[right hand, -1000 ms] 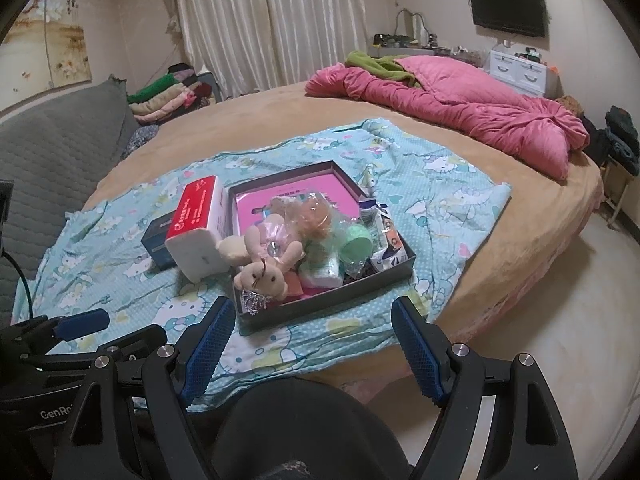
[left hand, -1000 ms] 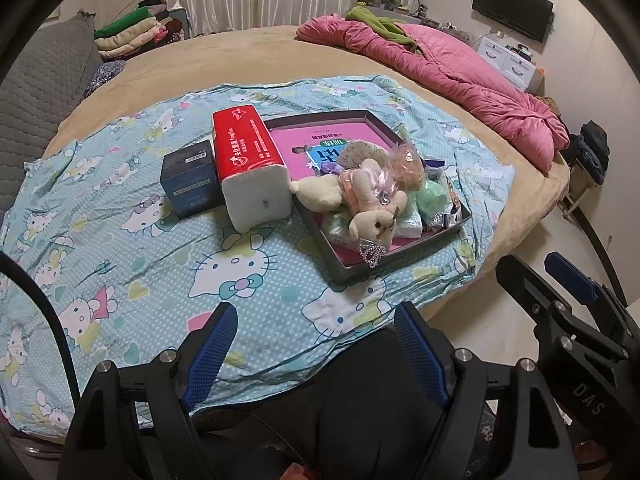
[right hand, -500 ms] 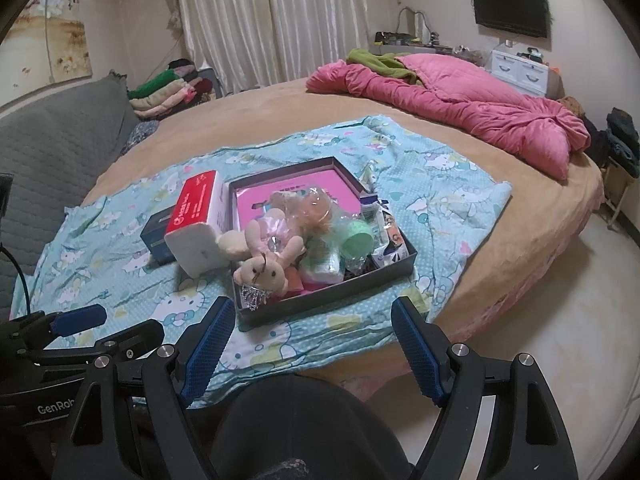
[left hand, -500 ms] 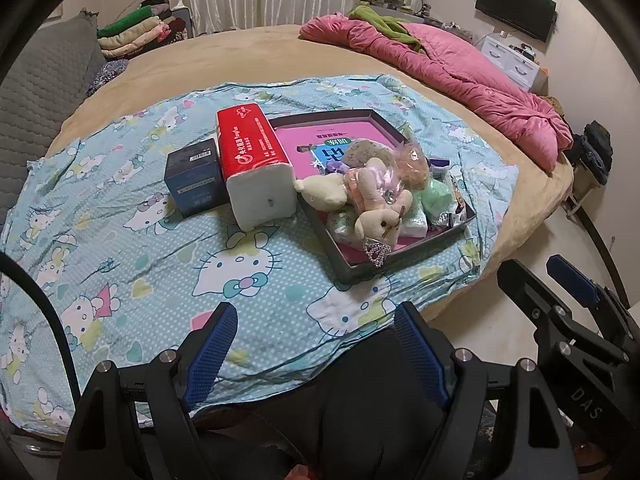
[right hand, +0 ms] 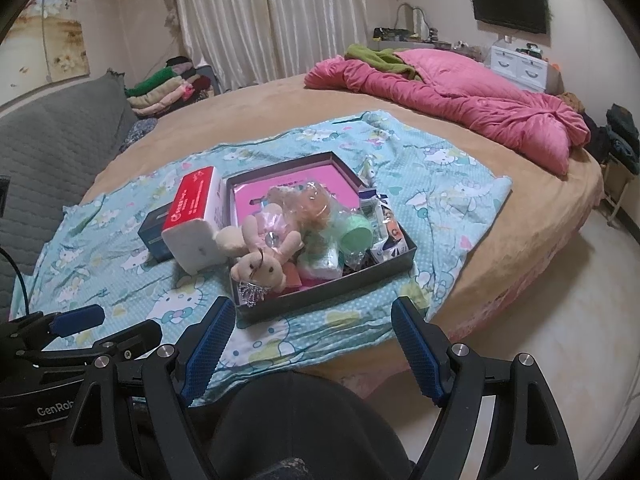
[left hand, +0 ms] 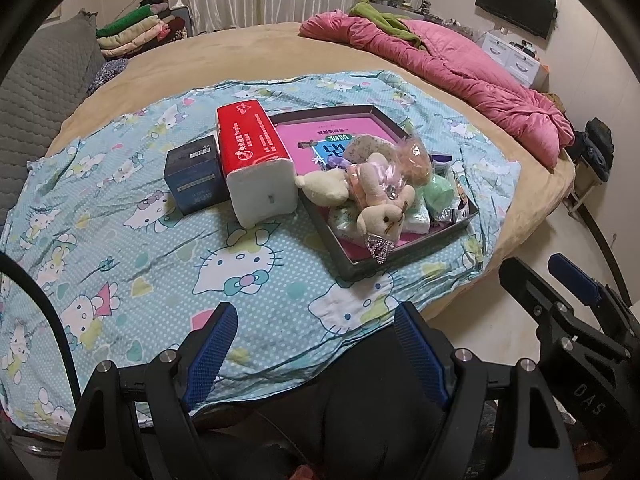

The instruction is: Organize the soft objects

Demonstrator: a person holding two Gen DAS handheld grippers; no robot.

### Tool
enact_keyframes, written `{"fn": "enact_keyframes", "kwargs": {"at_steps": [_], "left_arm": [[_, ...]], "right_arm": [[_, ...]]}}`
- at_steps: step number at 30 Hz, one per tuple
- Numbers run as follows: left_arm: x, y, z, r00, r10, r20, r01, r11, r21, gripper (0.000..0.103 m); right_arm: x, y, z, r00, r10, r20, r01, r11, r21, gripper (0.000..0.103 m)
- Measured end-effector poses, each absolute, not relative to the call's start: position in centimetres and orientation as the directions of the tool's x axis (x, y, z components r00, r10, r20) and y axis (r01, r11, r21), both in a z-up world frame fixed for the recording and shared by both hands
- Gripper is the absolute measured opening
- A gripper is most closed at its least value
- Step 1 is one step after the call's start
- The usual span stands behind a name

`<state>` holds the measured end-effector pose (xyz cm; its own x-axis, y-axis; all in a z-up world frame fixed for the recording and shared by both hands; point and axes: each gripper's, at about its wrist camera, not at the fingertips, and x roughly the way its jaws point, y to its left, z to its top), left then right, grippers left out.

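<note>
Grippers over the bed, nothing grabbed
Left gripper (left hand: 316, 344) and right gripper (right hand: 312, 342) both have jaws apart, empty; toys (right hand: 260, 252) piled in tray (right hand: 328, 296).

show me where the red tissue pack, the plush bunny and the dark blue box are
red tissue pack (left hand: 252, 142), left wrist view, red top face
plush bunny (left hand: 384, 216), left wrist view, its head
dark blue box (left hand: 196, 172), left wrist view, top face

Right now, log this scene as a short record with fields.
surface: round bed with a blue cartoon-print sheet
container: dark tray, piled with soft items
on top: beige plush rabbit, its head over the near rim
beside tray: red-and-white tissue pack, then a dark blue box
left tool: open, empty
right tool: open, empty
far side: pink quilt
</note>
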<state>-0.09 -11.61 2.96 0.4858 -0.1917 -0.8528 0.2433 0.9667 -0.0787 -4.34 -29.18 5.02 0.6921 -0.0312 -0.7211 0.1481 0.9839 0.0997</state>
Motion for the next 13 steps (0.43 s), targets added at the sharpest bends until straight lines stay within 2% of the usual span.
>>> {"fn": "enact_keyframes", "kwargs": {"at_steps": [13], "left_arm": [[0.5, -11.2, 1.3, 0.492, -0.187, -0.85, 0.24, 0.968, -0.074, 0.08]], "right_arm": [[-3.9, -29.3, 4.0, 0.678, -0.013, -0.735, 0.149, 0.982, 0.12, 0.081]]}}
